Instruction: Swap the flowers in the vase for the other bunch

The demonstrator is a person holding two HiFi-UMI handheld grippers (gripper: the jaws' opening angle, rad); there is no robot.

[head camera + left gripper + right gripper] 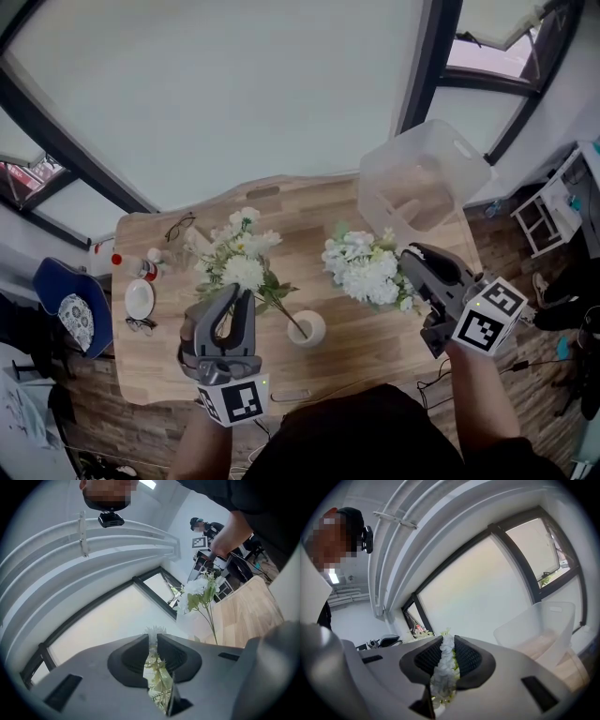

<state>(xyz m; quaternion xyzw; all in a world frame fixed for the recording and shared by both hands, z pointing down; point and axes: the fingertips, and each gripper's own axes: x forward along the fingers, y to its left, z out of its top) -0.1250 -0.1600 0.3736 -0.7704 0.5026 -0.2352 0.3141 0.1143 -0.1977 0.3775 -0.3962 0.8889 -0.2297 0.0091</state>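
Note:
A small white vase (309, 330) stands near the front of the wooden table (375, 347). My left gripper (237, 292) is shut on the leafy stems of a cream and white bunch (240, 260). One thin stem (289, 319) slants down from this bunch to the vase's mouth. In the left gripper view green leaves (157, 677) are pinched between the jaws of the left gripper (153, 639). To the right, my right gripper (410, 255) is shut on a fuller white bunch (367, 268), held above the table. In the right gripper view white blossoms (443, 663) fill the narrow gap of the right gripper (449, 641).
A clear plastic bin (422, 180) sits tilted at the table's far right corner. A white plate (140, 298), small cups (150, 265) and spectacles (179, 226) lie at the left end. A blue chair (64, 305) stands left of the table.

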